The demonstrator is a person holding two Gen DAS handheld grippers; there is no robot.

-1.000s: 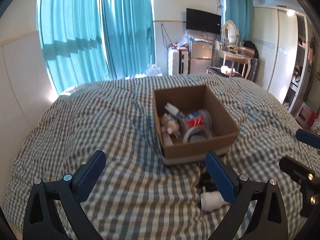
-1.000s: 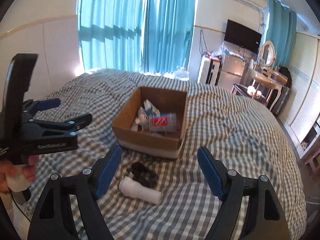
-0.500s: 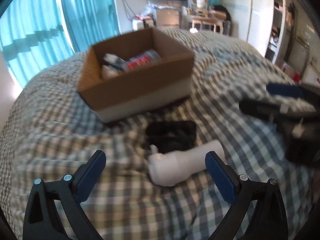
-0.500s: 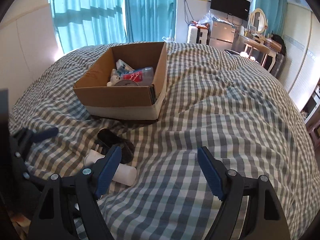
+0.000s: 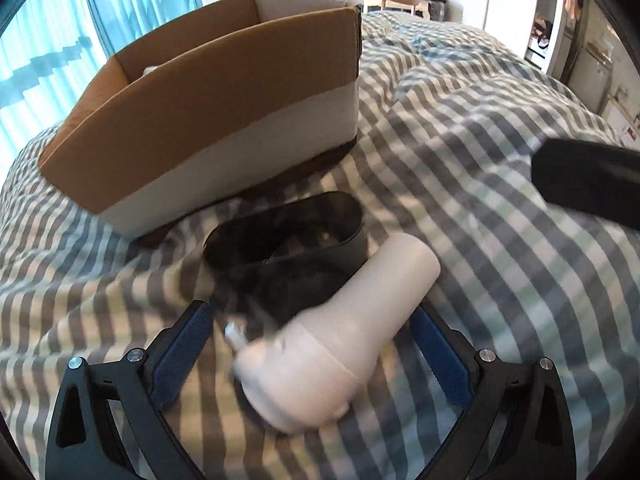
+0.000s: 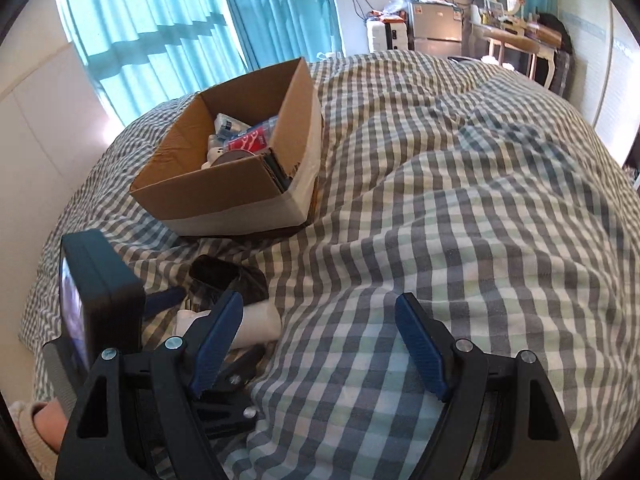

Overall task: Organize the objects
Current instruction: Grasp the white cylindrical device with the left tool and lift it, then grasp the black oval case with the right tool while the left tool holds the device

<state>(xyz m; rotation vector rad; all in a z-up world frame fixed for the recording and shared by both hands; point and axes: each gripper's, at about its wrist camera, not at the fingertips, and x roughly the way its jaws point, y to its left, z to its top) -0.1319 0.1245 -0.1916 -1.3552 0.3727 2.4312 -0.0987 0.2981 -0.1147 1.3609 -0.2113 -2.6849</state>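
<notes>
A white bottle (image 5: pixel 340 340) lies on its side on the checked bedspread, between the open fingers of my left gripper (image 5: pixel 310 344). A black open container (image 5: pixel 284 236) lies just beyond it, in front of the cardboard box (image 5: pixel 224 120). In the right wrist view the box (image 6: pixel 224 192) holds several small items, and the black container (image 6: pixel 224 276) and white bottle (image 6: pixel 256 324) lie at the lower left, partly behind a finger. My right gripper (image 6: pixel 320 340) is open and empty above bare bedspread.
The bed's checked cover (image 6: pixel 460 200) is rumpled, with folds to the right. Teal curtains (image 6: pixel 160 28), a dressing table (image 6: pixel 516 36) and a fridge (image 6: pixel 436 28) stand beyond the bed. The left gripper's body (image 6: pixel 100 300) fills the right wrist view's lower left.
My left gripper has dropped low and moved forward so the white bottle now lies between its fingers. My right gripper has shifted to the right of the box, over bare bedspread.
</notes>
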